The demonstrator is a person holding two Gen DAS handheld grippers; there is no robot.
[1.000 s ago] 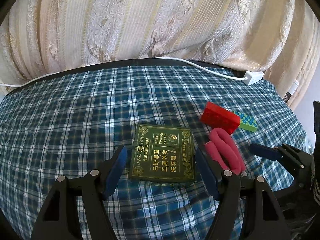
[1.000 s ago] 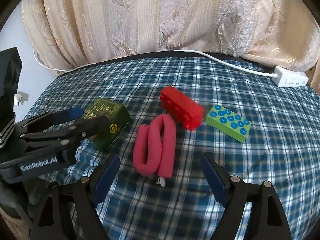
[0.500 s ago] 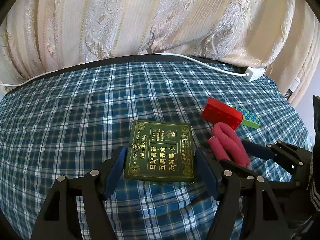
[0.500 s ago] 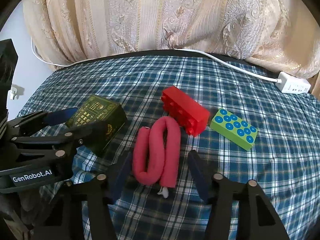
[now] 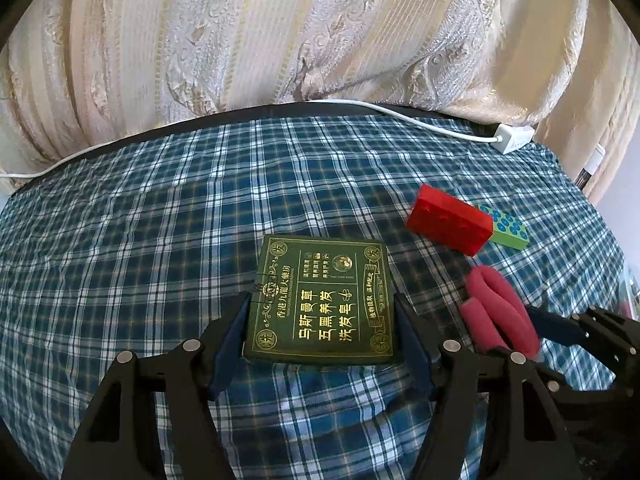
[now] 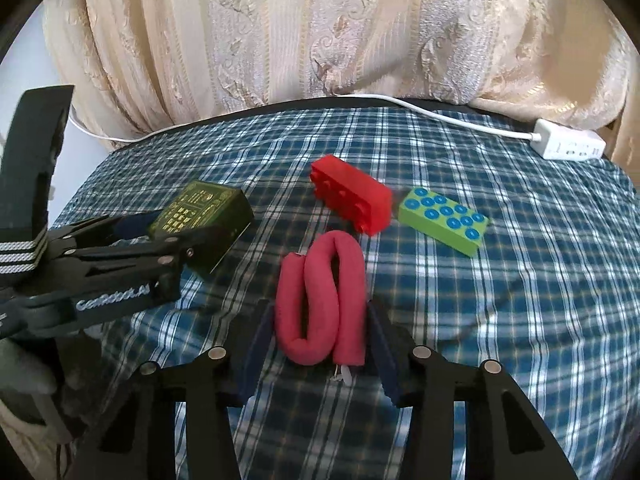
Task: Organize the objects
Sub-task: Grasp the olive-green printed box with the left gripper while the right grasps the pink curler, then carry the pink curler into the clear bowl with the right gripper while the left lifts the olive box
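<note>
My left claw sits with a pad on each side edge of the green box, which lies flat on the checked cloth; the pads look pressed against it, so I judge it gripped across its width, low near its closer end, the way to lift a flat box without tipping it. My right claw straddles the folded pink roll, pads touching or just beside its outer sides (soft stuff, so I cannot tell whether it is squeezed yet). I take it across the fold so the loops stay bundled. Beyond the roll lies the red brick, with the green studded brick just to its right. Farther off, at the cloth's far edge, a white power strip rests below the curtain.
</note>
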